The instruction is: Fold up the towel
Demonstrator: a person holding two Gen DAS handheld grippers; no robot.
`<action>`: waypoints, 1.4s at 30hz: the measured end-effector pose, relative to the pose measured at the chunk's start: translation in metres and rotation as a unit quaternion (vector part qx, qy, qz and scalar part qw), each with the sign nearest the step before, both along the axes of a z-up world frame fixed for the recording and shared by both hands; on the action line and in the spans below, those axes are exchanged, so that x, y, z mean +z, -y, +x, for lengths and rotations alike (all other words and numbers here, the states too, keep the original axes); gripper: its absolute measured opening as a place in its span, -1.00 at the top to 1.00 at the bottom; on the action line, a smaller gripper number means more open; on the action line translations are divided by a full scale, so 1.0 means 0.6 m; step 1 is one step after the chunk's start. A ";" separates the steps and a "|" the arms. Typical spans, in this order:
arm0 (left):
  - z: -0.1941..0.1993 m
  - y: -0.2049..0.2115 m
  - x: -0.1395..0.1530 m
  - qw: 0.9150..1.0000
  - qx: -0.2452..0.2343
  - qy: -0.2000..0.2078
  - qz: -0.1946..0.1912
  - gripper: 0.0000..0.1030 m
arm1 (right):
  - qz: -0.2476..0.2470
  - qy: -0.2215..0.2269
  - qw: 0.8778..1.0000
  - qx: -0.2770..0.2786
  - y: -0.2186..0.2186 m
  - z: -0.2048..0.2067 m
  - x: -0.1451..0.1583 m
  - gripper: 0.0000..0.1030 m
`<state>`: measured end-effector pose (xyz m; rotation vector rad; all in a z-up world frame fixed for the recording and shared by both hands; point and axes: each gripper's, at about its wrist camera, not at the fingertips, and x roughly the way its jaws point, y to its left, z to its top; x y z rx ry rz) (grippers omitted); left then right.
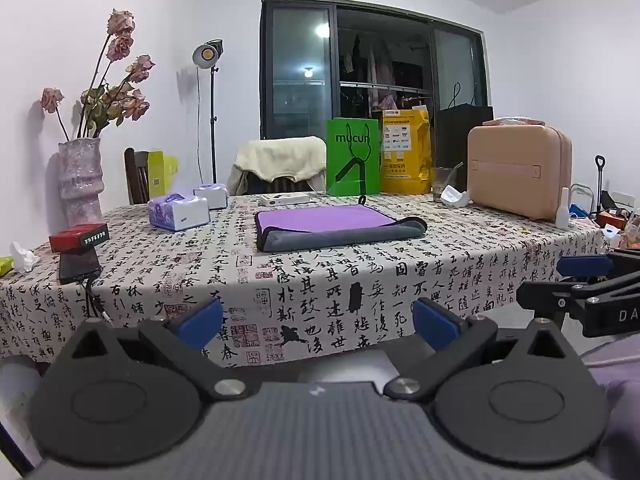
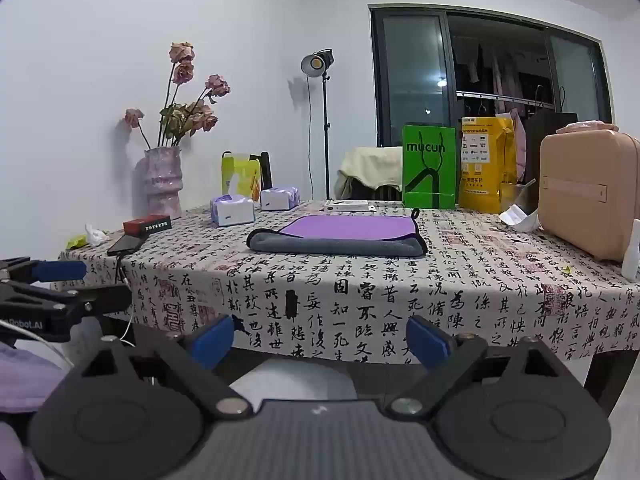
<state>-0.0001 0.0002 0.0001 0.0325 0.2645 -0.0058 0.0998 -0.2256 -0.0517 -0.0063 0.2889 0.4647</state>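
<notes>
A purple-and-grey towel (image 1: 340,227) lies folded on the calligraphy-print tablecloth (image 1: 320,280), at 12 o'clock from both tools. The left gripper (image 1: 318,324) and right gripper (image 2: 320,338) hang apart from it, jaws spread, grasping nothing.

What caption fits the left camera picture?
Open left gripper faces a folded purple-and-grey towel on the calligraphy-print tablecloth.

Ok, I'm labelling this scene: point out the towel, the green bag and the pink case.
towel (image 1: 325,220): left wrist view, purple top face.
green bag (image 1: 353,160): left wrist view, front panel.
pink case (image 2: 584,196): right wrist view, front side.
</notes>
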 end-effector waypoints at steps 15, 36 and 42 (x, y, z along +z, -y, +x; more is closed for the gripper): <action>0.004 0.008 -0.006 1.000 0.001 0.001 0.003 -1.00 | -0.001 0.001 1.000 -0.003 0.000 0.004 0.000 -0.95; 0.000 0.004 0.005 1.000 0.001 0.002 0.008 -1.00 | 0.001 -0.003 1.000 -0.002 0.001 0.004 -0.003 -0.97; 0.001 0.004 0.004 1.000 0.001 0.002 0.008 -1.00 | 0.000 -0.004 1.000 -0.002 0.000 0.003 -0.003 -0.97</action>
